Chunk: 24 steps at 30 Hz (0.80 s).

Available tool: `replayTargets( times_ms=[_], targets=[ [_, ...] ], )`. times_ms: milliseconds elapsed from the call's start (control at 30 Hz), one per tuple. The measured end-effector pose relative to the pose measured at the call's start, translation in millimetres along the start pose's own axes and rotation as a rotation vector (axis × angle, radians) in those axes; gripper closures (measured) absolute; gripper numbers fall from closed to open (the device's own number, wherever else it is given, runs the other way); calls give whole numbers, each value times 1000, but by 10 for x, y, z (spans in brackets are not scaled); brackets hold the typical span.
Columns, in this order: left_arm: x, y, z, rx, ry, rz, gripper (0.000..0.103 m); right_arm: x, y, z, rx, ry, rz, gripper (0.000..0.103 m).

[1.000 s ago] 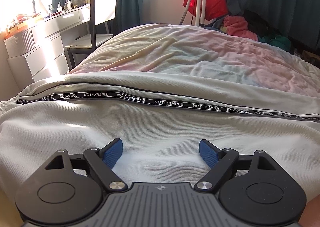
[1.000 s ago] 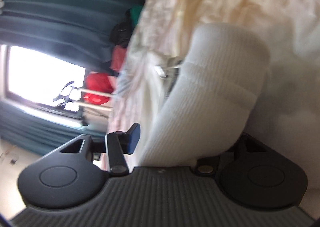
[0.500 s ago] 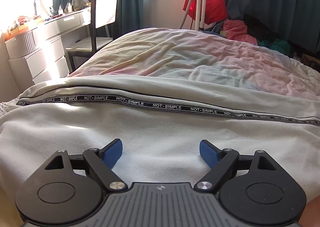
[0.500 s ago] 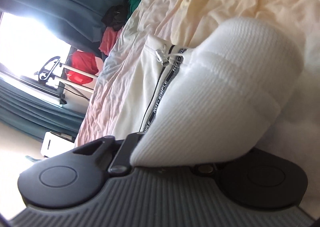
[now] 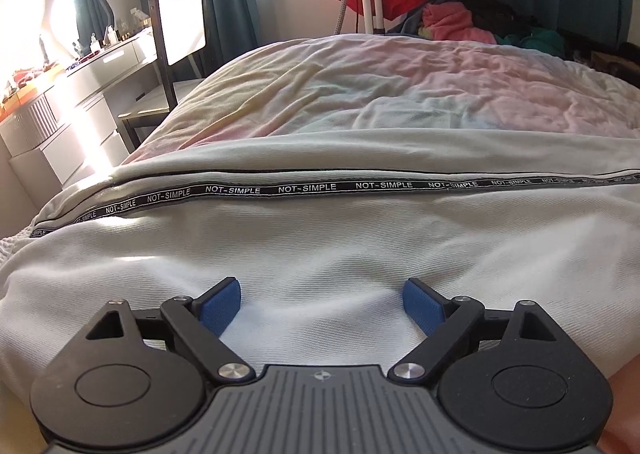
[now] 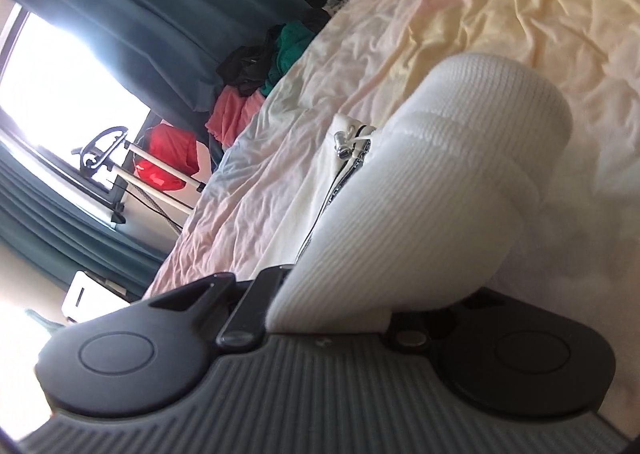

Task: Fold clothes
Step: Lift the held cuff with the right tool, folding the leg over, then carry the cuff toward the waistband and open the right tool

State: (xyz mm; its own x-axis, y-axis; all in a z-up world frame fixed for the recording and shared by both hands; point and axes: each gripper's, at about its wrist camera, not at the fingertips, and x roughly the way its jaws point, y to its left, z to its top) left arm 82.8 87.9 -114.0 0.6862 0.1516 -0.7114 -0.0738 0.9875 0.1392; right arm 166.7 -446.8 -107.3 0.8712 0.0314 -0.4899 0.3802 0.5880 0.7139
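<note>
The white cotton trousers with a black "NOT-SIMPLE" stripe (image 5: 304, 238) lie flat across the near end of the bed with the soft pink and yellow cover (image 5: 400, 94).

On the left side, the left gripper (image 5: 320, 304) hangs low over the white cloth. Its two blue pads (image 5: 220, 304) are far apart and are spreading a bit more. Nothing is between them. They may brush the cloth, but I cannot tell.

On the right side, the right gripper (image 6: 336, 306) is pressed together on the thick ribbed white cuff (image 6: 440, 182) of the trousers. The cuff bulges up out of the jaws and hides the pads. Beside the cuff lies a white cord with small silver tips (image 6: 346, 142).

What could go wrong? The cuff is thick and springy, so it could slip out of the right gripper if the hand pulls fast. Then the fold would flop back down. Only one end is held, so the long cloth could drag and bunch up and leave wrinkles. The left gripper holds nothing, so the rest of the trousers may slide on the smooth cover when the right hand pulls. The loose cord could also get tucked into the fold.
</note>
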Motion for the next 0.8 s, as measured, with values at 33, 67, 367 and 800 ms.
replayTargets(
  times_ms=[33, 67, 367, 800],
  targets=[
    [0, 7, 5, 0, 3, -3, 13, -14, 22, -5, -8, -2, -12, 91],
    [-1, 13, 9, -1, 6, -5, 13, -33, 34, -8, -10, -7, -18, 91],
    [-99, 120, 109, -30, -3, -88, 13, -270, 755, -139, -348, -163, -60, 91],
    [-616, 913, 324, -369, -241, -122, 13, -583, 2556, -2795, -1369, -326, 235, 91]
  ],
)
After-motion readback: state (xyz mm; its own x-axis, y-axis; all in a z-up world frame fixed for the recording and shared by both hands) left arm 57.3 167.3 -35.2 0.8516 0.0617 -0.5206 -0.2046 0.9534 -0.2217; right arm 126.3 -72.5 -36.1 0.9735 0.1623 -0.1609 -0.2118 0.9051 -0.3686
